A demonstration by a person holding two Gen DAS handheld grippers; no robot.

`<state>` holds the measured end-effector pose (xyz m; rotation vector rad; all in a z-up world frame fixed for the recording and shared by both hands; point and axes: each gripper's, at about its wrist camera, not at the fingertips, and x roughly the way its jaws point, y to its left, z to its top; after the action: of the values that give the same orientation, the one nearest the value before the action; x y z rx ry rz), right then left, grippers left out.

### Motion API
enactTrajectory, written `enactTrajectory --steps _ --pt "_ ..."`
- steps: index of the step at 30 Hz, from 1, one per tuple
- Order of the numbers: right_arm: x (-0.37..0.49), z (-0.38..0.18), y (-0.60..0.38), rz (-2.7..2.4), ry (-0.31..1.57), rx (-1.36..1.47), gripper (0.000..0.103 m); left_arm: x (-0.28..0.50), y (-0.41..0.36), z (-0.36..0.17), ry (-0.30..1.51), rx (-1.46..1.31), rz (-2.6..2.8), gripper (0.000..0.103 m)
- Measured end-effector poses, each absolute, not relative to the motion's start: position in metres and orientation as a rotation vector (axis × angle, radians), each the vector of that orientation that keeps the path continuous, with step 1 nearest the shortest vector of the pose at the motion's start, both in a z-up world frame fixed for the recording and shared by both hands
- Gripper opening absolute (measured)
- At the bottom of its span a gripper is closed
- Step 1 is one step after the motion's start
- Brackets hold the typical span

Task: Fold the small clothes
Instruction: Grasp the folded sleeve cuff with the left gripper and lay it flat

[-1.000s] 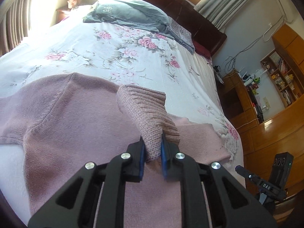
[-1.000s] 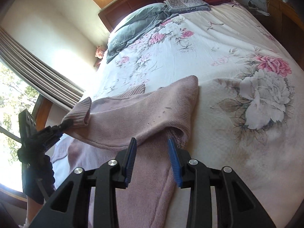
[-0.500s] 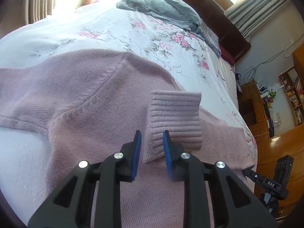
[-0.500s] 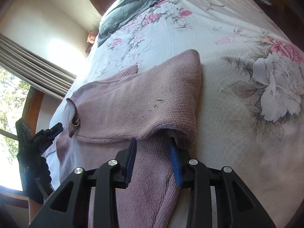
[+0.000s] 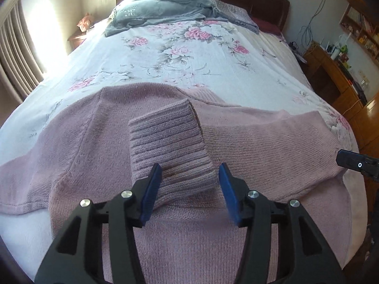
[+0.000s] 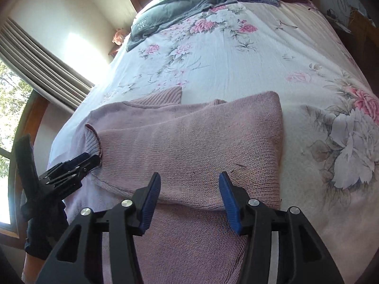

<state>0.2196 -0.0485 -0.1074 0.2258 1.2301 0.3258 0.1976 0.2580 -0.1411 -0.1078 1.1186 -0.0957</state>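
Tongs, left [image 5: 190, 184] and right [image 6: 189, 190], gape wide above pink sweater [image 5: 260, 142], holding nothing.

Bare floral bedspread [image 5: 180, 71] lies open beyond the pink sweater [image 5: 260, 146], far toward the headboard, where grey bedding [image 5: 161, 11] blocks the end. The ribbed cuff [image 5: 170, 146] rises between the left gripper [image 5: 189, 184]'s parted fingers; wooden furniture [image 5: 336, 75] hems the right.

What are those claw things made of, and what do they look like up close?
Both look alike. The left gripper and the right gripper are black, angular frames with cut-out openings and silver round bolts. Each finger ends in a blue ribbed pad. No cables show.
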Motion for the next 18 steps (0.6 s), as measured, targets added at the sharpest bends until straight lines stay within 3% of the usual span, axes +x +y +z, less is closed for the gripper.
enactTrajectory --steps 3,7,13,18 --pt "0.220 -0.125 -0.050 0.318 1.261 0.238 0.051 0.201 0.262 -0.146 1.114 -0.110 -0.082 0.049" --pt "0.218 -0.127 -0.051 0.325 1.255 0.239 0.052 0.198 0.283 -0.137 1.094 -0.177 -0.061 0.017" --pt "0.219 -0.125 -0.054 0.338 1.251 0.261 0.052 0.173 0.351 -0.107 0.964 -0.378 0.022 0.021" --pt "0.214 -0.108 -0.047 0.335 1.211 0.231 0.052 0.155 0.380 -0.093 0.929 -0.392 0.088 0.024"
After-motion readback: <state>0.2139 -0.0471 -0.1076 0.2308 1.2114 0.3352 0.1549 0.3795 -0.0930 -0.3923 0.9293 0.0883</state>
